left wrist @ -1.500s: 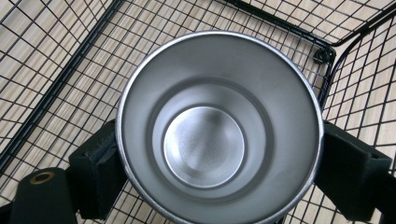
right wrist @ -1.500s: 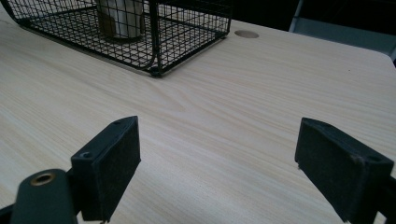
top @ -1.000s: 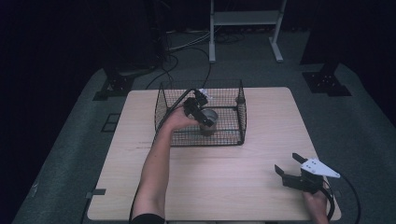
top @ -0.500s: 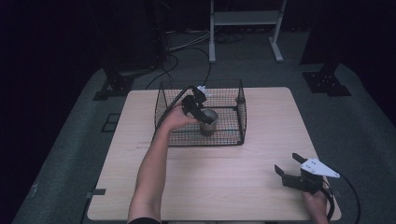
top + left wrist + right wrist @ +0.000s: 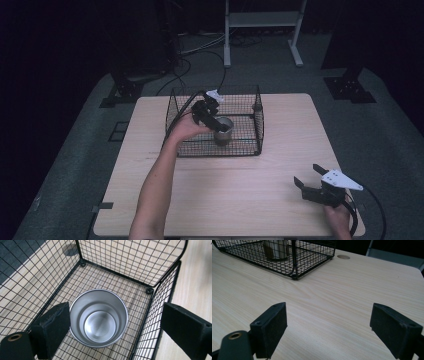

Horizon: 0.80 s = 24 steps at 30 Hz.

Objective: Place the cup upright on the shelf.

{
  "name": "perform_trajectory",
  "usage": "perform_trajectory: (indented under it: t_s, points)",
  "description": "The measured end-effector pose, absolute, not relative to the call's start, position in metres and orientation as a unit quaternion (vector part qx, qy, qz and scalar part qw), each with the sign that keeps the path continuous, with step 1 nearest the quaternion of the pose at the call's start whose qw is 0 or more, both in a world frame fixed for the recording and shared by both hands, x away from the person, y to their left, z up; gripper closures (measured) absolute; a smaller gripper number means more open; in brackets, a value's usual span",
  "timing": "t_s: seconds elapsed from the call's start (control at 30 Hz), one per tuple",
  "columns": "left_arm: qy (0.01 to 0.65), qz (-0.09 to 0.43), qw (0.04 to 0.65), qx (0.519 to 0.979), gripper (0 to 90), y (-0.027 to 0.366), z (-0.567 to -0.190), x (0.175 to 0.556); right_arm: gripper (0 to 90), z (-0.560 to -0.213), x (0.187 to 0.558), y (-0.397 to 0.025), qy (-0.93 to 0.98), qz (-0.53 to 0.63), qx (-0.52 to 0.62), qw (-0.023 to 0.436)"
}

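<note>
A: What sits nearest, and how much room is around it?

B: At five o'clock on the table, close to the near edge, the right gripper rests low with its jaws spread wide and nothing between them. Bare wood lies open ahead of it, right up to the wire basket.

A: And farther out?

B: Toward eleven o'clock the left gripper hangs inside the wire basket, jaws parted around a steel cup. One pad looks to be touching the cup's wall, though I can't be sure; the other stands well off, outside the mesh side.

A: Anything hard to read?

B: From the right gripper view the cup is cut off at the top edge.

A: The cup itself?

B: Upright on the basket floor, near a mesh wall, empty, with a bright rim and stepped inside.
</note>
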<state>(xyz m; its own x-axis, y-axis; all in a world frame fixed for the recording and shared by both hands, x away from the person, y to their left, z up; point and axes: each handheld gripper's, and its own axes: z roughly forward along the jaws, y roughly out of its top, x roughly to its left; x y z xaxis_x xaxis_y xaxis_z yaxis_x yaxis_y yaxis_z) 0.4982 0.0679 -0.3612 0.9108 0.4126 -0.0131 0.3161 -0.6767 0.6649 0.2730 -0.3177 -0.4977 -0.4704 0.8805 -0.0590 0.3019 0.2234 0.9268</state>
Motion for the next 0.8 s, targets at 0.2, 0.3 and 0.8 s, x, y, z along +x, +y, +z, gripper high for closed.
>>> perform_trajectory:
  t_s: [0.2,0.3,0.8]
  points:
    - [0.194,0.069,0.35,0.914,8.5,0.071,-0.36,0.491,13.5,-0.498,0.273,-0.317,0.719,0.466,0.41,0.311]
    - [0.189,0.074,0.352,0.914,8.5,0.073,-0.358,0.487,13.5,-0.498,0.273,-0.317,0.72,0.465,0.411,0.311]
    - [0.183,0.083,0.368,0.908,8.4,0.081,-0.351,0.473,13.5,-0.498,0.273,-0.317,0.72,0.464,0.411,0.312]
